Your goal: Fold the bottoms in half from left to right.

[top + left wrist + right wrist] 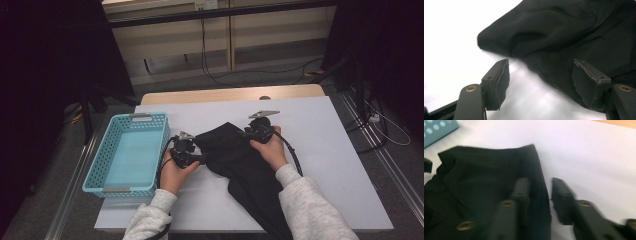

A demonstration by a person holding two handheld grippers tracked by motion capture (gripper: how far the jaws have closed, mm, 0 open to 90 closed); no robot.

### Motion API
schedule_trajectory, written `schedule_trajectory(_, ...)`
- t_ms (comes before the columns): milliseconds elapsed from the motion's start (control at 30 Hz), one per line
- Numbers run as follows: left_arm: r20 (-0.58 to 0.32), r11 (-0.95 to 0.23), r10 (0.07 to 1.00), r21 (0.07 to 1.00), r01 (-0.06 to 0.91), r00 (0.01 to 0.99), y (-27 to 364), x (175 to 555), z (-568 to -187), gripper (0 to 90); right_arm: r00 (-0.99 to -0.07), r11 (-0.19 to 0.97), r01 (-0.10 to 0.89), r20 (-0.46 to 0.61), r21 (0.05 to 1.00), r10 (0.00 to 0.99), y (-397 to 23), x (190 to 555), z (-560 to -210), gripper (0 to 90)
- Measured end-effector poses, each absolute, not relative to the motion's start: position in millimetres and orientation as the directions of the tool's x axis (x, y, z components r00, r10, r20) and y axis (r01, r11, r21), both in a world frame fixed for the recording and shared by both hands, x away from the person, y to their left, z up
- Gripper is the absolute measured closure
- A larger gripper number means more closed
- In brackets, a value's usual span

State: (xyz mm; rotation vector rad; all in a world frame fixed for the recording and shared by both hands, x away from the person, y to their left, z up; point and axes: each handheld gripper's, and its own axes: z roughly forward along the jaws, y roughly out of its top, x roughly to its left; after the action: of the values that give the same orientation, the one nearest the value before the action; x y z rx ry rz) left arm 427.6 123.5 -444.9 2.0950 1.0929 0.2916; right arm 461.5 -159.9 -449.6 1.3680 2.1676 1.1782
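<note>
Straddling the cloth (486, 187) edge: right gripper (540, 192), jaws apart, one over fabric, one over table (594, 157), nothing pinched. Left gripper (540, 77): spread, cloth's near edge between its jaws, unpressed. Cloth: black, rumpled, mid-table, beside basket (112, 172). Progress, as judged: early; no grip taken, basket bare. Obscured: cloth's near end runs off the table's front edge; garment type indistinct; right gripper view blurred.

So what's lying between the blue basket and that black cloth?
In the high view the left gripper and its hand sit between the basket and the black cloth, over bare white table.
</note>
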Motion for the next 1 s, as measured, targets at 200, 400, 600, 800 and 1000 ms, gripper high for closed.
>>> schedule_trajectory(200, -0.134, -0.337, 0.802, 0.704, 0.625, 0.583, 128, 434, -443, 32.0, -0.51, 0.239, 0.579, 0.118, 0.779, 0.852, -168, 449, -436, 49.8)
schedule_trajectory(400, -0.157, -0.316, 0.813, 0.69, 0.651, 0.561, 130, 441, -447, 34.5, -0.56, 0.289, 0.567, 0.103, 0.771, 0.822, -183, 418, -425, 36.6)
schedule_trajectory(600, -0.184, -0.299, 0.814, 0.682, 0.668, 0.552, 127, 446, -452, 40.9, -0.565, 0.319, 0.557, 0.069, 0.767, 0.822, -209, 385, -423, 34.0)
schedule_trajectory(800, -0.195, -0.295, 0.813, 0.675, 0.676, 0.549, 121, 447, -452, 54.9, -0.517, 0.281, 0.567, 0.068, 0.775, 0.853, -238, 365, -424, 33.6)
schedule_trajectory(1000, -0.218, -0.304, 0.798, 0.659, 0.688, 0.562, 116, 447, -452, 71.2, -0.485, 0.257, 0.602, 0.09, 0.756, 0.87, -255, 352, -435, 32.5)
